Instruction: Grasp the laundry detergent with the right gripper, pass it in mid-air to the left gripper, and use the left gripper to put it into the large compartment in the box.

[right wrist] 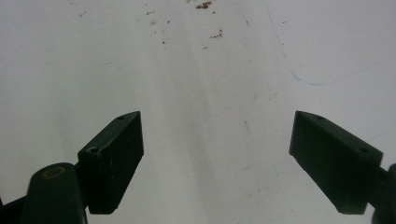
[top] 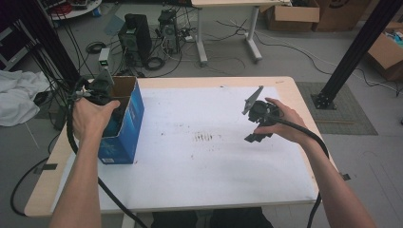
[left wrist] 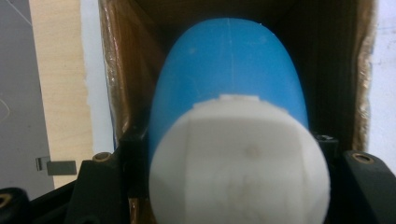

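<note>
A blue cardboard box (top: 126, 123) stands open-topped at the table's left. My left gripper (top: 105, 95) points down into it. In the left gripper view a blue bottle (left wrist: 229, 70) with a white cap (left wrist: 238, 163) sits between the jaws, and the pads press its sides. The box's brown inner walls (left wrist: 116, 74) surround it. My left gripper (left wrist: 231, 149) is shut on the bottle. My right gripper (top: 254, 137) hovers over the white sheet (top: 199, 161) at the right. In its own view my right gripper (right wrist: 219, 154) is open, and nothing lies between its fingers (right wrist: 114, 154).
The white sheet covers most of the wooden table (top: 290, 88), with dark smudges (top: 204, 137) at its middle. Beyond the far edge the floor holds computer towers (top: 135, 38), cables and cardboard boxes (top: 292, 14). A black post (top: 356, 47) rises at the right.
</note>
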### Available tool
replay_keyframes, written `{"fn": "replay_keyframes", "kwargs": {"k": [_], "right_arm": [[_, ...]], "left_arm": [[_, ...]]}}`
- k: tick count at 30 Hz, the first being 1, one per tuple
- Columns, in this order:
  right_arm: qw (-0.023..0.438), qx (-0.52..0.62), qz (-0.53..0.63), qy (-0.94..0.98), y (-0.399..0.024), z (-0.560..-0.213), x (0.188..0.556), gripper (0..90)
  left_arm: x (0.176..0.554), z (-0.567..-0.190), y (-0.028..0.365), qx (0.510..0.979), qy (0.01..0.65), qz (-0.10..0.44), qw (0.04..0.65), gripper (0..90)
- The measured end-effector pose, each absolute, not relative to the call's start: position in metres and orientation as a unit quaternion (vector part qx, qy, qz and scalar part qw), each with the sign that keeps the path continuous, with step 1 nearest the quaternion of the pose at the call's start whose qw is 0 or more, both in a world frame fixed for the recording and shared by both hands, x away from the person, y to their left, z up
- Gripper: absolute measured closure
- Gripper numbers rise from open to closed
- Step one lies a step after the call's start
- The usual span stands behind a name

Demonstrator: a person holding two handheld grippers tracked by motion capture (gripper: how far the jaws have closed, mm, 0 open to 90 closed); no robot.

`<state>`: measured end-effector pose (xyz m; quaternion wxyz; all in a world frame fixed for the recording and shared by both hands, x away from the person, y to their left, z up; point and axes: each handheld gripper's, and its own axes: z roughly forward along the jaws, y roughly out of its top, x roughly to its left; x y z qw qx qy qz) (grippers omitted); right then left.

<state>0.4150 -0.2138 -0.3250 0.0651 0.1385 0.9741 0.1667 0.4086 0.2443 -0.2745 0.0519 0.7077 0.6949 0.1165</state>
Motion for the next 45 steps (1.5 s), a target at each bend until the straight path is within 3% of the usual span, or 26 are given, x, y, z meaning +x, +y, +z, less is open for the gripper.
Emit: {"fn": "replay_keyframes", "kwargs": {"k": [45], "right_arm": [[0.061,0.137,0.157,0.976,-0.213,-0.331,0.412,17.9]], "left_arm": [[0.407,-0.29,0.247,0.705,0.696,0.116,0.067,37.4]]}}
